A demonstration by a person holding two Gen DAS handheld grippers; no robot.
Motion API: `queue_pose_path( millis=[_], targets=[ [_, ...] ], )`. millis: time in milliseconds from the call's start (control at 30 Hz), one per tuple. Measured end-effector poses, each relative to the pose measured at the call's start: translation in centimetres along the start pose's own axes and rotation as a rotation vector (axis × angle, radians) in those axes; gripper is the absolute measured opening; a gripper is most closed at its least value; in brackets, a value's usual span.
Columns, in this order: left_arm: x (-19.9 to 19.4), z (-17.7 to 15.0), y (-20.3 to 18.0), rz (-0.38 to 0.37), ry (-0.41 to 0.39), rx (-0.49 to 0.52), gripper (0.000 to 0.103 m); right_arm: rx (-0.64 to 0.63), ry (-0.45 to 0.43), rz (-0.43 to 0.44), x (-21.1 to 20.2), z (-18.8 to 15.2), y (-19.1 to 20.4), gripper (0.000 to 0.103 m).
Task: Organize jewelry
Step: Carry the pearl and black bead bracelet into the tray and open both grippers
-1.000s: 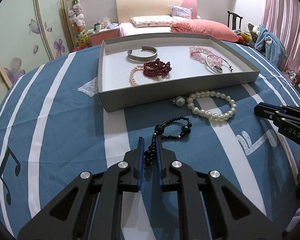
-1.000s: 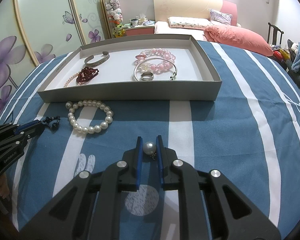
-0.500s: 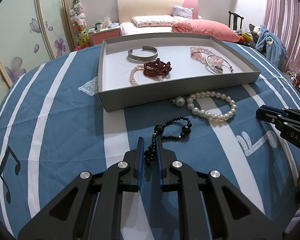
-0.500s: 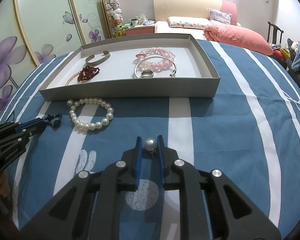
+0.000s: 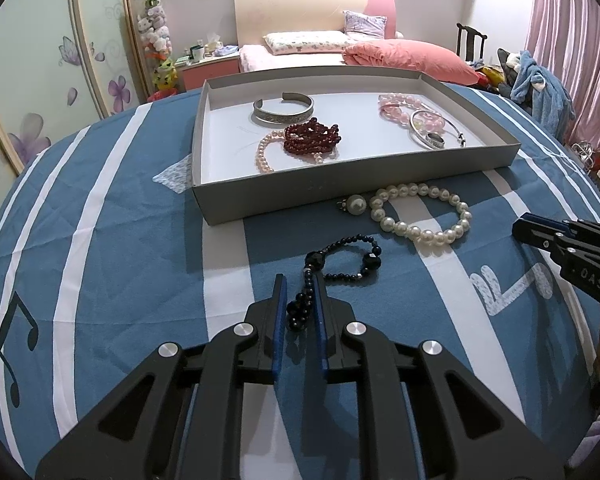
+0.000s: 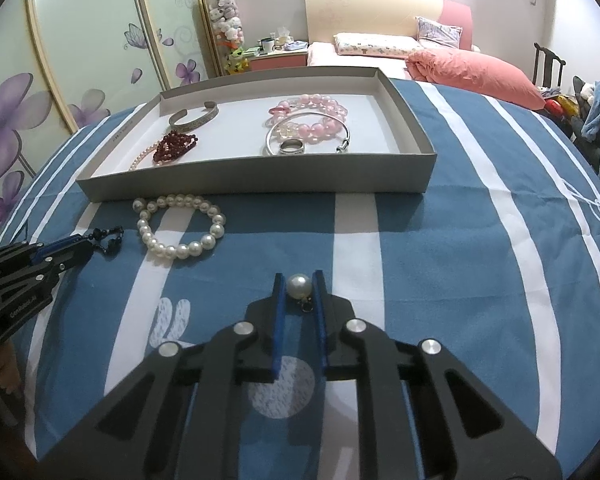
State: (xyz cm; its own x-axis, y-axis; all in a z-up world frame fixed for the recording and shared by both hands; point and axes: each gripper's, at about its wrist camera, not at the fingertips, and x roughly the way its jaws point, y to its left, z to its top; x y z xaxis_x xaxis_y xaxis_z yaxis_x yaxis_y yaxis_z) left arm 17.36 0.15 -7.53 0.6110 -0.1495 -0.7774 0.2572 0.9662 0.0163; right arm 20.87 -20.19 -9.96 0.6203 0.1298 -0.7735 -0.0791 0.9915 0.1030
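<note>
My left gripper point(image 5: 299, 285) is shut on a black bead bracelet point(image 5: 342, 266), whose loop trails forward onto the blue striped cloth; it also shows in the right wrist view point(image 6: 109, 238). My right gripper point(image 6: 298, 281) is shut on a single pearl pendant point(image 6: 298, 286) above the cloth. A white pearl bracelet point(image 5: 420, 213) and a loose pearl earring point(image 5: 355, 205) lie in front of the grey tray point(image 5: 340, 178). The tray holds a silver cuff point(image 5: 283, 109), dark red beads point(image 5: 312, 137), a small pearl strand, pink beads point(image 5: 406, 108), a silver bangle and a ring point(image 5: 435, 140).
The table is covered by a blue cloth point(image 5: 120, 240) with white stripes. A bed point(image 5: 340, 46) with pink bedding stands behind the table, wardrobe doors point(image 6: 60, 60) at the left, a chair with clothes point(image 5: 540, 84) at the right.
Both grippers have drawn back a little from the tray with their pieces still held. The black bracelet's loop has dragged slightly along the cloth.
</note>
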Motion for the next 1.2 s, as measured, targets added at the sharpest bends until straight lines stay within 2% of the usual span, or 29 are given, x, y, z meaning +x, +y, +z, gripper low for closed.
queue_pose_path(
  millis=[267, 600, 967, 1200],
  targets=[
    [-0.8, -0.5, 1.1, -0.029, -0.011, -0.075, 0.011, 0.047, -0.016, 0.023, -0.3, -0.1, -0.5, 0.014],
    [-3.7, -0.6, 0.7, -0.087, -0.129, -0.138, 0.011, 0.054, -0.132, 0.05, -2.9, 0.2, 0.4, 0.013],
    [-7.0, -0.2, -1.4, -0.073, -0.31, -0.128, 0.011, 0.026, -0.319, 0.068, -6.4, 1.0, 2.5, 0.013],
    [-8.5, 0.6, -2.2, -0.022, -0.405, -0.113, 0.011, -0.012, -0.463, 0.033, -9.0, 1.7, 3.9, 0.014]
  ],
)
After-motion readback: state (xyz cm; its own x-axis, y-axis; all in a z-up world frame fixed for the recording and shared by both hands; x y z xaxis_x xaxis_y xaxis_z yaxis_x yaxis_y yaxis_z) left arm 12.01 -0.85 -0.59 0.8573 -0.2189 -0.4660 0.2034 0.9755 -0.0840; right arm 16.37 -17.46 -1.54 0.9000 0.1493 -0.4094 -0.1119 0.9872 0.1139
